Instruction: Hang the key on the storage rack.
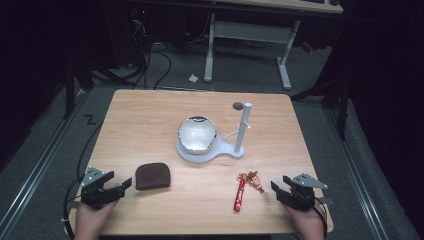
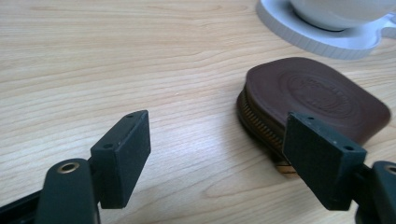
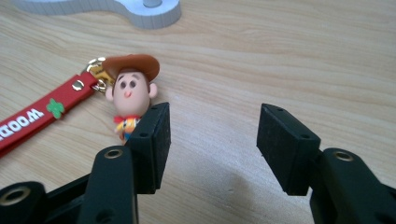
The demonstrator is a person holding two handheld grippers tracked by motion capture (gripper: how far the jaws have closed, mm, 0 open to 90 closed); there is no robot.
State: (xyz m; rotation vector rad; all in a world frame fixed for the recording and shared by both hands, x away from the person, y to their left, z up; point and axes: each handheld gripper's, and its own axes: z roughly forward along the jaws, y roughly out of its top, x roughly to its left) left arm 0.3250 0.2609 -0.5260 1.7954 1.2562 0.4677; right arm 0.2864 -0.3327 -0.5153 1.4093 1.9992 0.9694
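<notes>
A brown zipped leather pouch (image 1: pixel 152 176) lies flat on the wooden table (image 1: pixel 150 125), front left. My left gripper (image 1: pixel 119 181) rests just left of it, open and holding nothing. In the left gripper view the pouch (image 2: pixel 322 93) sits partly behind the right-hand pad, outside the gap of the gripper (image 2: pixel 219 126). A keychain lies front right: a red strap (image 1: pixel 240 195) with a small cowboy figure (image 1: pixel 256 181). My right gripper (image 1: pixel 279 184) stands open just right of it. In the right gripper view the figure (image 3: pixel 130 88) lies beyond the left-hand pad of the gripper (image 3: pixel 212 121).
A white stand (image 1: pixel 212 150) in the table's middle carries a shiny round bowl (image 1: pixel 197 134) and an upright post (image 1: pixel 243 127) with a side peg. A small dark disc (image 1: pixel 238 105) lies behind it. A desk frame and cables stand on the floor beyond.
</notes>
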